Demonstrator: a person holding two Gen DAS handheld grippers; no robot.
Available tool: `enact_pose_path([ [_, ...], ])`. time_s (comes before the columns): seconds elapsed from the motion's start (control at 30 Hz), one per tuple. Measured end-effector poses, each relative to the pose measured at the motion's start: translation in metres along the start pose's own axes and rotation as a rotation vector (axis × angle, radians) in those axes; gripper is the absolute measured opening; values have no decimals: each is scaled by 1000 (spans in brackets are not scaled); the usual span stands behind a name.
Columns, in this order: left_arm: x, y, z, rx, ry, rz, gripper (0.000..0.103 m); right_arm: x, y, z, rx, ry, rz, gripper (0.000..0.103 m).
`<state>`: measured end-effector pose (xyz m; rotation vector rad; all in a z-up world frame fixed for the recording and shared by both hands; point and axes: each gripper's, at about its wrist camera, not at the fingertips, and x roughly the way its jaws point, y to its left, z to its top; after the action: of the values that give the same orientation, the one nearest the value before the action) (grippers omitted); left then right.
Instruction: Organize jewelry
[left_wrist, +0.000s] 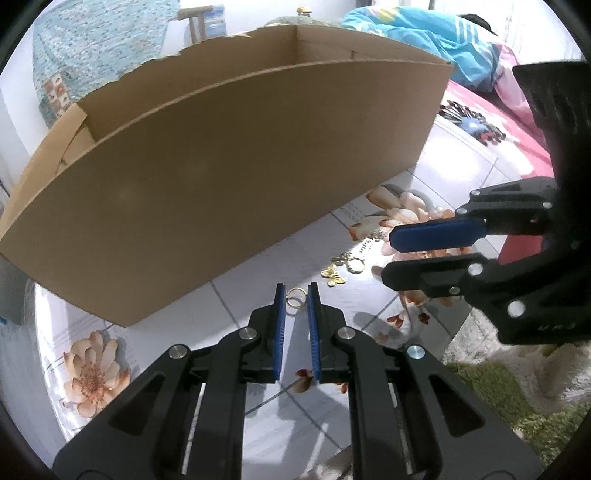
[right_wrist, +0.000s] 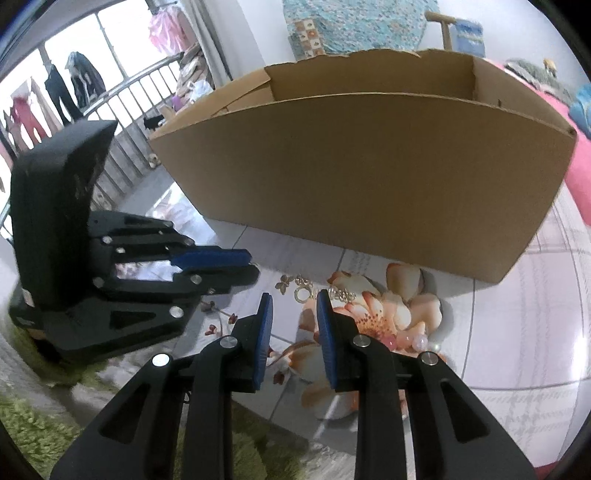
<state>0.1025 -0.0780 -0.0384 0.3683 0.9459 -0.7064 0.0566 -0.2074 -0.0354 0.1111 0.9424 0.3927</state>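
Observation:
Two linked gold rings (left_wrist: 296, 297) sit between the blue pads of my left gripper (left_wrist: 297, 290), which is shut on them just above the floral tablecloth (left_wrist: 258, 295). To their right on the cloth lie a gold butterfly charm (left_wrist: 334, 275), a round clasp (left_wrist: 355, 264) and a chain (left_wrist: 373, 236). My right gripper (left_wrist: 388, 256) hovers over that chain, open and holding nothing. The right wrist view has the butterfly (right_wrist: 283, 283), clasp (right_wrist: 301, 293) and chain (right_wrist: 343, 293) just beyond the right gripper (right_wrist: 294, 295). The left gripper (right_wrist: 253, 264) is side-on at the left, its rings hidden.
A big open cardboard box (left_wrist: 221, 177) (right_wrist: 369, 177) stands right behind the jewelry. Pink and clear beads (right_wrist: 413, 341) lie to the right of the right gripper. A green rug (left_wrist: 498, 398) is below the table's edge. Pink bedding (left_wrist: 517, 140) lies at the far right.

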Motion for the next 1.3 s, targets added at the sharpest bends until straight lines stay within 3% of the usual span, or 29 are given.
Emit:
enact_pose_path([
  [0.37,-4,12,-4,-40,-10,-2,11,18,15,8,-135,36,-96,25],
  [0.87,1,14,-4,-45,-6,-24,11,27,44,14,-290,72,-189,10],
  [1.3,-6,16,-6,-46,-22,-14,11,21,32,14,-215,59,-158,5],
])
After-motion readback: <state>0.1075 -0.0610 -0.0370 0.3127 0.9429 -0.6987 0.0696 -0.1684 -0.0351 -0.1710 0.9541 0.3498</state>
